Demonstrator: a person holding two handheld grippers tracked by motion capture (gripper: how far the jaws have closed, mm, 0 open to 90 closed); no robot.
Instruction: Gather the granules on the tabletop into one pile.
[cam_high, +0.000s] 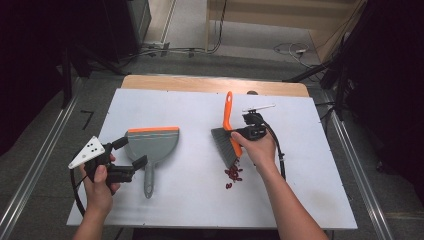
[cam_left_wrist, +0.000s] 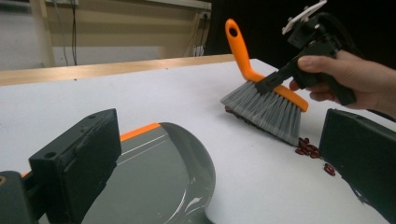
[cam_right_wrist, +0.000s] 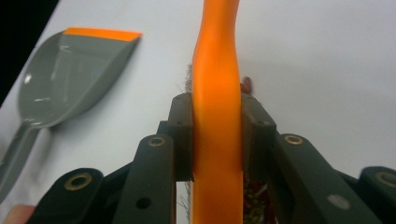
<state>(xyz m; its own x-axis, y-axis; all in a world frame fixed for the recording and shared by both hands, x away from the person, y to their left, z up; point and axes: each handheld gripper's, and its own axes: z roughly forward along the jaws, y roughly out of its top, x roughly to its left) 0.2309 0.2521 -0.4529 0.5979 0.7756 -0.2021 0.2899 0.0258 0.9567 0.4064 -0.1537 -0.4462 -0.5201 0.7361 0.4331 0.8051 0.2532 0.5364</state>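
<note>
Our right gripper clamps the orange back of the brush, its grey bristles down on the white table against a small heap of red beans. Our left gripper stands wide open just over the grey dustpan, well left of the brush.

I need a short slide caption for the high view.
Right tool holds a brush over red beans; open left tool nears dustpan.
</note>
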